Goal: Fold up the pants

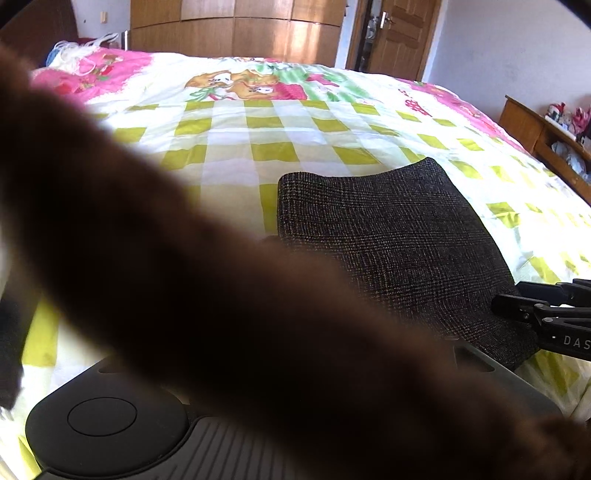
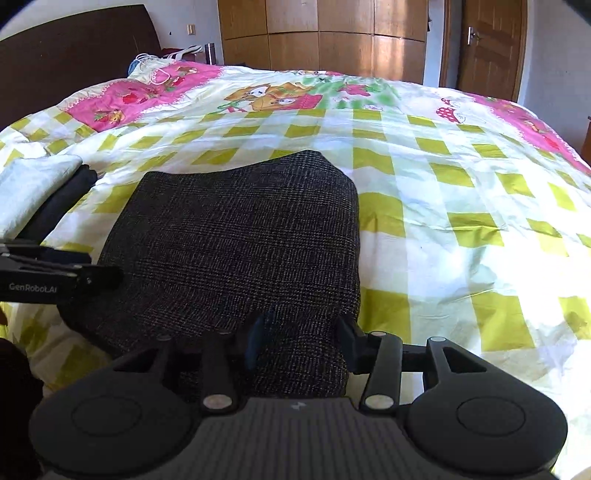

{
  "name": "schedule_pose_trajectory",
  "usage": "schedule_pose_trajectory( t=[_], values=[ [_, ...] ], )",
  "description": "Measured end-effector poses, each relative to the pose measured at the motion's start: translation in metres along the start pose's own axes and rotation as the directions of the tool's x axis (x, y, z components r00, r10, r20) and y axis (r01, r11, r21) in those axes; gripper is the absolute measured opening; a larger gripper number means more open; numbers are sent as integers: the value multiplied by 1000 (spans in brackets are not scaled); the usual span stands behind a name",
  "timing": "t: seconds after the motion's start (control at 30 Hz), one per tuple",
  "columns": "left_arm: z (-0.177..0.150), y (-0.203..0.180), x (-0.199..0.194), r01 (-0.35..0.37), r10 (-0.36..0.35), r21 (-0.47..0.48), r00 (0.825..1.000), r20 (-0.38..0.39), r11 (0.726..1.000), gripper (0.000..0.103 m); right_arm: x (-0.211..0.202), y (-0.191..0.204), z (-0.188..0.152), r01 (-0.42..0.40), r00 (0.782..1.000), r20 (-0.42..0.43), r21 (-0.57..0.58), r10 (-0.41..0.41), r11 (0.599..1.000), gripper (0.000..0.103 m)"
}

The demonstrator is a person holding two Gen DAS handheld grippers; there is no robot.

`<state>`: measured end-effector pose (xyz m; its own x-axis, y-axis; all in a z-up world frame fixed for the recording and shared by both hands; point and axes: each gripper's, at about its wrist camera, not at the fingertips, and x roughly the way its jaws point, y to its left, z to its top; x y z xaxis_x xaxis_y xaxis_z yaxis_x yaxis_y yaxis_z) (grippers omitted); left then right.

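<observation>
While folded on the bedspread [image 2: 443,221], dark pants [image 2: 236,236] between spread right gripper [image 2: 301,332] fingers; left gripper [image 2: 110,277] state unclear.

Right tongs [image 2: 301,332]: matte black, ribbed grey centre plate, round caps either side, silver rivets on linkage arms. Left tongs [image 2: 110,277]: black, white "GenRobot.AI" lettering. Blurred brown sleeve [image 1: 221,295] covers left view.

The dark grey woven cloth pants [image 2: 236,236] look rough and bumpy, with tiny light threads. The thin cotton bed cover with green and white squares [image 2: 443,206] is smooth with small wrinkles, and bright where sun hits it. The black plastic right gripper [image 2: 299,332] is matt, with shiny little metal pins. The brown wooden wardrobe [image 2: 321,33] looks smooth and slightly glossy.
</observation>
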<state>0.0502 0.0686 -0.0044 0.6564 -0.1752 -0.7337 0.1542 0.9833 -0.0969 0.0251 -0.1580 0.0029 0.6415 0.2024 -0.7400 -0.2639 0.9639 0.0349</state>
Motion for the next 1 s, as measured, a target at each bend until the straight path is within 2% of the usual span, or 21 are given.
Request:
schedule_pose_trajectory(
  t=[0.1, 0.13, 0.23, 0.33, 0.4, 0.47, 0.53, 0.63, 0.7, 0.83, 1.0],
  values=[
    [8, 5, 0, -24, 23, 70, 1000, 4, 997, 64, -8, 7, -3, 0, 1000, 12, -39, 1, 999, 60],
    [10, 8, -1, -23, 23, 66, 1000, 2, 998, 64, -11, 5, -2, 10, 1000, 25, -36, -10, 999, 57],
    [12, 10, -12, -25, 25, 30, 1000, 4, 999, 64, -25, 4, 1, 70, 994, 83, -34, -67, 997, 57],
    [8, 2, -30, -22, 21, 28, 999, 24, 999, 62, -40, 13, -1, 71, 988, 139, -65, -61, 995, 57],
    [6, -6, -37, -5, 4, 27, 1000, 21, 1000, 64, -35, 21, -7, 36, 993, 114, -87, -26, 996, 57],
    [3, -16, -38, 5, -5, 37, 1000, 7, 999, 66, -19, 26, -16, 24, 999, 32, -97, -21, 995, 57],
    [-2, -28, -34, -10, 12, 77, 1000, -26, 997, 68, -24, 30, -20, 68, 996, 65, -133, -60, 989, 56],
    [-13, -30, -23, -9, 15, 71, 996, -86, 997, 68, -43, 27, -16, 54, 993, 110, -105, -43, 993, 56],
    [-17, -29, -28, -10, 14, 52, 996, -83, 999, 68, -52, 24, -18, 54, 991, 124, -87, -43, 995, 57],
    [-19, -31, -40, -33, 37, 61, 997, -63, 998, 68, -53, 23, -27, 37, 994, 100, -61, -31, 997, 56],
    [-24, -28, -51, -32, 31, -4, 998, -55, 999, 70, -53, 25, -31, -14, 997, 82, -12, 15, 1000, 56]
  ],
)
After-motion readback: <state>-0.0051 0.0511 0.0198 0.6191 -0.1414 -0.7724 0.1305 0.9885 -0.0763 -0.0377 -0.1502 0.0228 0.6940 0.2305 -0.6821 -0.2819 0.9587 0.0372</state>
